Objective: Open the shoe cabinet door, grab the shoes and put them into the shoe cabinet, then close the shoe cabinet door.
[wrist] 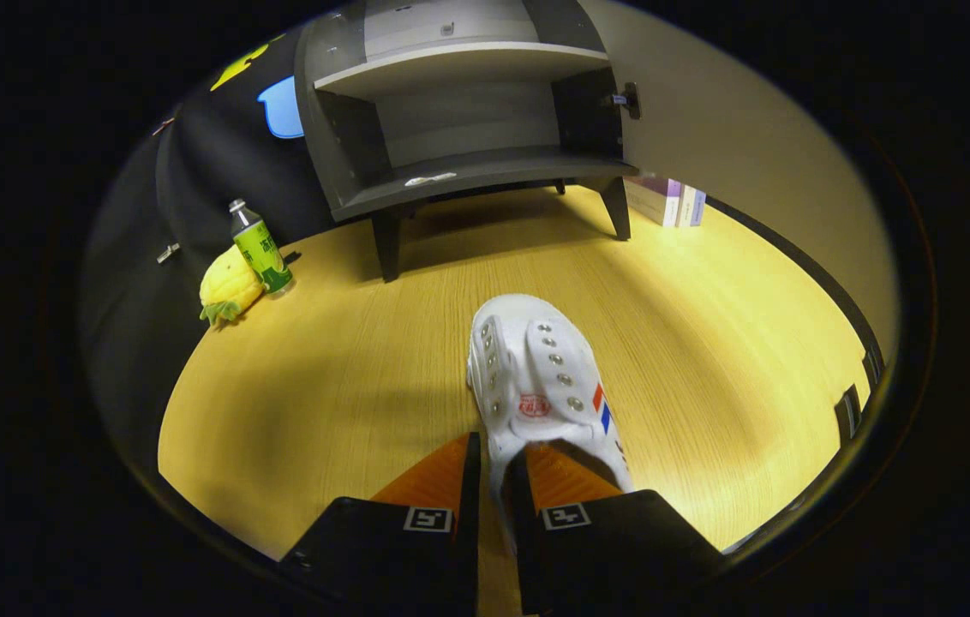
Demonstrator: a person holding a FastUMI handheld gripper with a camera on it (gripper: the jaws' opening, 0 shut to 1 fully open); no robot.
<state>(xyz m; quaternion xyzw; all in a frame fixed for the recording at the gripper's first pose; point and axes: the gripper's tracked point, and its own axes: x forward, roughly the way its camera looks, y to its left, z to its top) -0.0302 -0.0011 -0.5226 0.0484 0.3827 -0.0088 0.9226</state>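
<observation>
Gripper [493, 467], lower centre of the frame: the two fingers stand close together and pinch the left side wall of a white shoe [536, 386], one finger outside the wall and the other inside the shoe's opening, so the tool is clenched on the shoe; the shoe extends from between the fingers toward the middle of the frame, toe pointing away, with rows of metal eyelets, a red round mark on the tongue and red and blue stripes on its right side; whether its sole touches the surface cannot be told. Wooden floor [691, 343]: pale, yellow-lit boards across the centre of the frame. Shoe cabinet [459, 171], top centre, well beyond the shoe: grey, on short dark legs, open at the front with two shelves showing; a small pale scrap lies on the lower shelf; cabinet door [751, 128] swung open at upper right. Books [669, 201]: standing on the floor just right of the cabinet's right leg. Left of the frame, near the cabinet's left leg: green bottle [260, 248] upright, touching a yellow pineapple toy [228, 287] beside it.
</observation>
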